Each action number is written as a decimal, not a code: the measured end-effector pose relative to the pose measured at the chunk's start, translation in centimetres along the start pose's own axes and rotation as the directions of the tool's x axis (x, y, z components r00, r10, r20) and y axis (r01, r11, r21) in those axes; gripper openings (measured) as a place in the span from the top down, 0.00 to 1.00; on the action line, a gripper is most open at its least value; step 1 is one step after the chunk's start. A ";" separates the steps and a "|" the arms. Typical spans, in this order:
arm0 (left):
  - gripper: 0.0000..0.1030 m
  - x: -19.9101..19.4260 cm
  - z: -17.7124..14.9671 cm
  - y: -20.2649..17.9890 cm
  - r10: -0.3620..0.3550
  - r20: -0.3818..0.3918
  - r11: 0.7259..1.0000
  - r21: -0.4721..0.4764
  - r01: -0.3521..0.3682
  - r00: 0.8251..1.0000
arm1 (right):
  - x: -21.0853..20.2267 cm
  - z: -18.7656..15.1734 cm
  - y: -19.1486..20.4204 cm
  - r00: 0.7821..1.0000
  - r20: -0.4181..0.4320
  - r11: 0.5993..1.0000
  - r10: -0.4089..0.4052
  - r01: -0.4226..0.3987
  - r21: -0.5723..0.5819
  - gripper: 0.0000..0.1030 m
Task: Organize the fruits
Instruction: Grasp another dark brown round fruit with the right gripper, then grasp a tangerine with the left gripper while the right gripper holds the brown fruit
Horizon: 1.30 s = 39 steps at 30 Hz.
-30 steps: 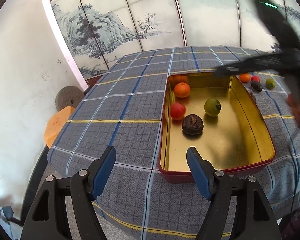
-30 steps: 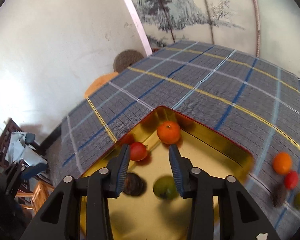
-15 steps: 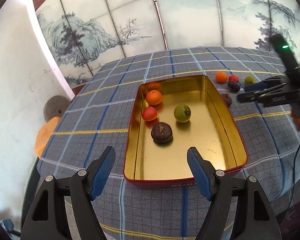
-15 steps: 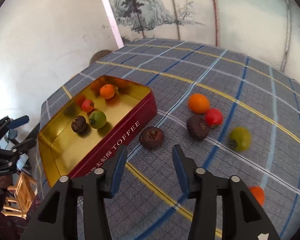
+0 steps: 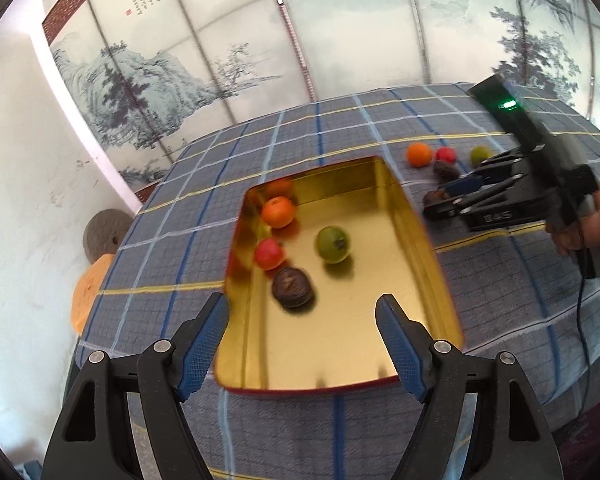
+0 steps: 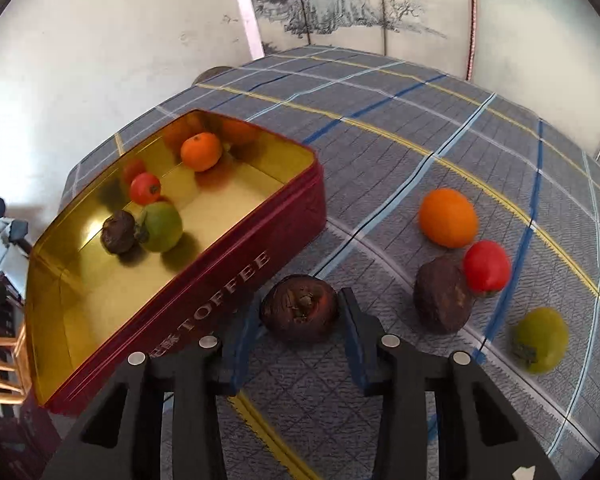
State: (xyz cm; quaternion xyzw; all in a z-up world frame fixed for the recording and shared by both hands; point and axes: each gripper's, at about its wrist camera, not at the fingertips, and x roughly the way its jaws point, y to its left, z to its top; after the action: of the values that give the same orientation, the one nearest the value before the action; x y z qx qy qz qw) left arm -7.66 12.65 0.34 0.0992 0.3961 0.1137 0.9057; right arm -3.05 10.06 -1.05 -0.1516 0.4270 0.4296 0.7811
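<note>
Right wrist view showed the table (image 6: 380, 92) bearing the toffee tin (image 6: 236, 264), with four fruits already inside. Beside the tin's red wall lay the dark brown fruit (image 6: 299, 307), between the right gripper (image 6: 299, 344), whose jaws had just been closing on it. Pickup seemed under way; next, lift it over the wall. Near the tin, the left gripper (image 5: 302, 346) hung with jaws apart, empty.

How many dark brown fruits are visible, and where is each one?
3. One dark brown fruit lies inside the gold tin, one is between the right gripper jaws beside the tin, and one lies on the tablecloth, touching the red fruit.
</note>
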 end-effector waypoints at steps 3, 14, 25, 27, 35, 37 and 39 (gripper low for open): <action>0.26 -0.5 1.0 -1.6 -0.030 0.020 0.999 0.031 0.029 0.999 | -5.5 -2.4 -2.0 0.994 0.106 0.997 -0.028 0.020 0.075 0.65; 0.26 2.4 8.7 -12.1 -0.416 0.016 0.909 0.043 0.415 0.909 | -18.8 -17.5 -18.5 0.903 0.038 0.804 -0.428 0.361 0.472 0.65; 0.26 8.1 12.9 -22.5 -0.443 -0.047 0.883 0.151 0.445 0.895 | -18.7 -19.9 -20.9 0.928 0.114 0.806 -0.354 0.241 0.541 0.64; 0.26 8.9 12.9 -23.5 -0.428 -0.058 0.887 0.168 0.431 0.902 | -18.5 -20.0 -21.1 0.934 0.106 0.803 -0.342 0.232 0.548 0.64; 0.59 12.9 12.1 -25.3 -0.475 -0.188 0.864 0.083 0.496 0.860 | -17.7 -19.7 -21.0 0.948 0.097 0.823 -0.305 0.210 0.528 0.64; 0.64 12.6 11.9 -25.3 -0.469 -0.164 0.868 0.098 0.487 0.868 | -17.7 -19.6 -21.0 0.948 0.097 0.823 -0.304 0.210 0.528 0.64; 0.65 12.4 11.6 -25.1 -0.467 -0.166 0.872 0.077 0.483 0.869 | -17.7 -19.6 -21.0 0.947 0.096 0.823 -0.305 0.212 0.528 0.64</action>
State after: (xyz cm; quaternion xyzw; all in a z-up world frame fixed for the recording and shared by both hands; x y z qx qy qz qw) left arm 12.33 -8.78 -7.29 0.0425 0.4776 -0.1291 0.8680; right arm -1.51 -23.69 -1.20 0.0427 0.4300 0.2025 0.8788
